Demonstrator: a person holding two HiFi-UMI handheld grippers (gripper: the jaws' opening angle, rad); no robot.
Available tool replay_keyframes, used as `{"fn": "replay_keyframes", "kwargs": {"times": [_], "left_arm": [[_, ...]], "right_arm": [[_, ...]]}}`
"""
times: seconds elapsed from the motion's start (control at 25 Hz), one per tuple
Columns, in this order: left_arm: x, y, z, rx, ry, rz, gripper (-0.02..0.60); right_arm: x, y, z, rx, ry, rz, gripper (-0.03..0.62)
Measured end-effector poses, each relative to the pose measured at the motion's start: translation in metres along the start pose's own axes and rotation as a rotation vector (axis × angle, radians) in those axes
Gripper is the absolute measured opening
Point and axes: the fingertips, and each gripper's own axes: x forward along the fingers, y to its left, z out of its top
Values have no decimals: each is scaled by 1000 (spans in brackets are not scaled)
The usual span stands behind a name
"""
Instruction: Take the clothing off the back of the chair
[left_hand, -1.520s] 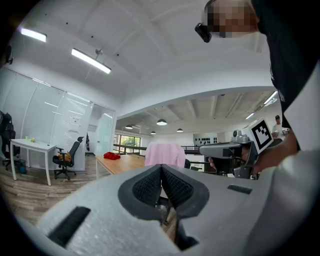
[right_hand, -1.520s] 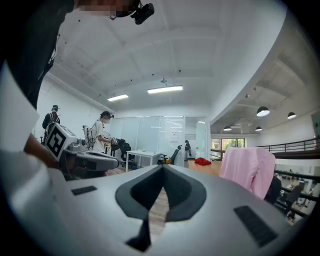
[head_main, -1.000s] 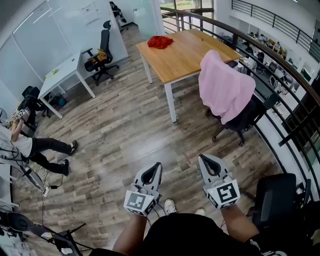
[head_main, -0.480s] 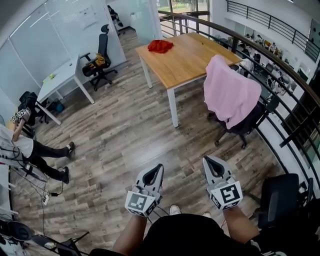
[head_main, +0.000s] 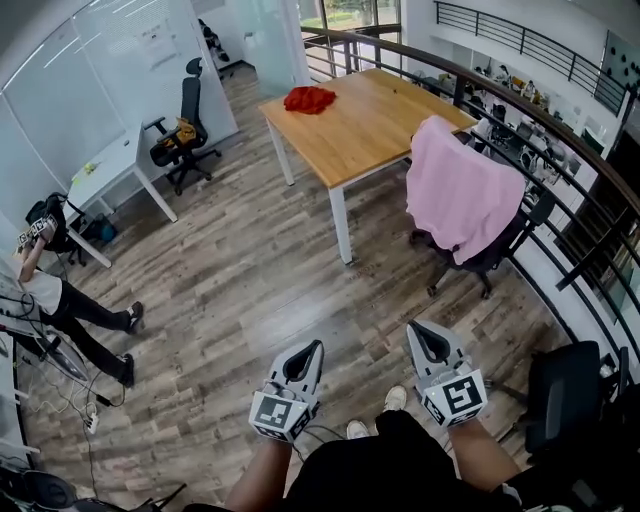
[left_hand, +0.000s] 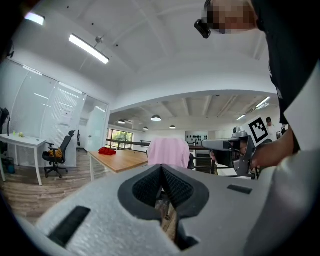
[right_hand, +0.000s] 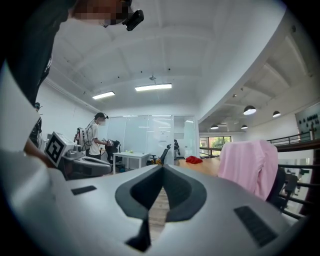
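Well, left gripper (head_main: 308, 352) and right gripper (head_main: 424, 334) both closed tight, nothing held (pointing level). The pink clothing (head_main: 462, 195) hangs over the chair (head_main: 500, 250) back, well apart, beside the table (head_main: 370, 120). Risk: pinching one edge only – cloth may snag, chair may roll.

a pink garment (head_main: 462, 195) drapes over the back of a dark chair (head_main: 492, 252) just beside the wooden worktop (head_main: 380, 120), where a red cloth (head_main: 309, 98) lies. well apart from them, the left tongs (head_main: 314, 348) and right tongs (head_main: 417, 328) hover over the wood floor (head_main: 250, 270), jaws together.
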Motion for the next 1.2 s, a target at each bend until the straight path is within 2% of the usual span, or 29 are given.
{"fn": "replay_keyframes", "kwargs": {"times": [0.28,0.44,1.04,1.2], "left_arm": [[53,20,5,-13,25,-33,17],[94,28,10,-4,11,-47,17],[247,9,34,33,15,-133,17],[272,4,26,49,27,-160,17]], "right_arm": [[34,-42,-1,20,-2,-50,2],[51,-73,-4,21,-9,-63,2],[76,-210,-10,63,-15,-125,2],[80,-234,-13,70,-19,-136,2]]}}
